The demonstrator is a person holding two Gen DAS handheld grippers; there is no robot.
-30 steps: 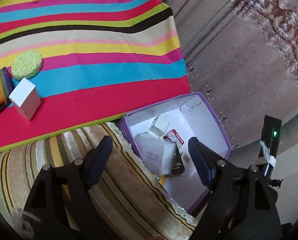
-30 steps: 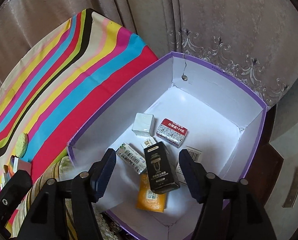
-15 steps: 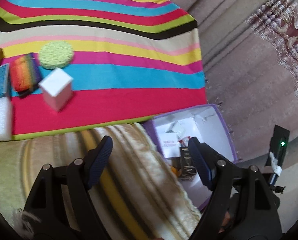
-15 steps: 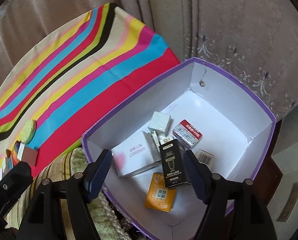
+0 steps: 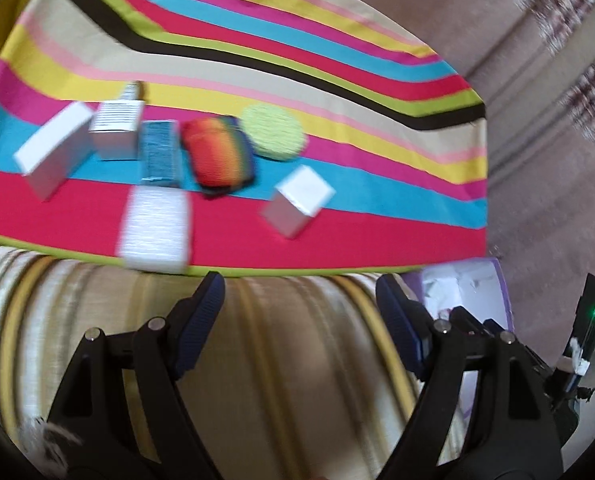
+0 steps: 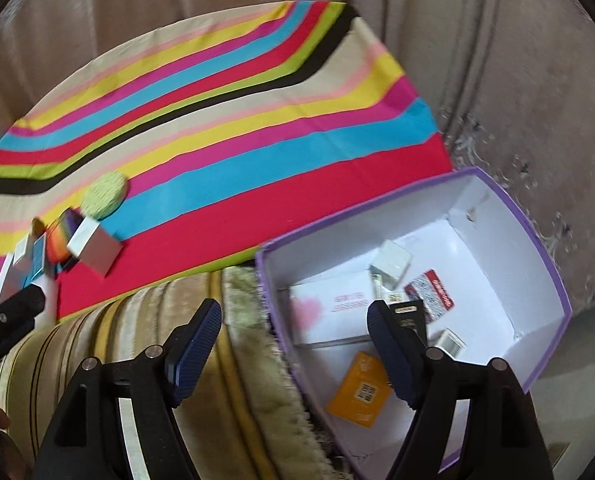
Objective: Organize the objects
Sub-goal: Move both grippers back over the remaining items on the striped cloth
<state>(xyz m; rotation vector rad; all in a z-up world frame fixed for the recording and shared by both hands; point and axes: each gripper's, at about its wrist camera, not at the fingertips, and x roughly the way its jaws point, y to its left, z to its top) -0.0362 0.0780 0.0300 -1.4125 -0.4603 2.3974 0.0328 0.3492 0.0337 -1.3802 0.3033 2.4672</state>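
Several items lie on the striped cloth (image 5: 337,60): a white cube box (image 5: 297,200), a green round sponge (image 5: 273,132), a rainbow pouch (image 5: 217,156), a blue box (image 5: 161,156), a white foam block (image 5: 155,232) and two white boxes (image 5: 53,148) (image 5: 117,132). My left gripper (image 5: 297,320) is open and empty over the striped sofa, below them. My right gripper (image 6: 293,344) is open and empty at the left wall of the purple box (image 6: 545,260), which holds several small packages, among them a large white box (image 6: 329,312) and an orange packet (image 6: 357,392).
A striped fuzzy sofa cover (image 5: 277,380) runs under both grippers. Curtains (image 6: 497,60) hang behind the cloth and the box. The purple box's corner (image 5: 501,292) shows at the right of the left wrist view. The left gripper's tip (image 6: 9,316) shows in the right wrist view.
My left gripper swung left from the purple box toward the items on the cloth. My right gripper shifted left, so the purple box now sits to its right. Both stayed open.
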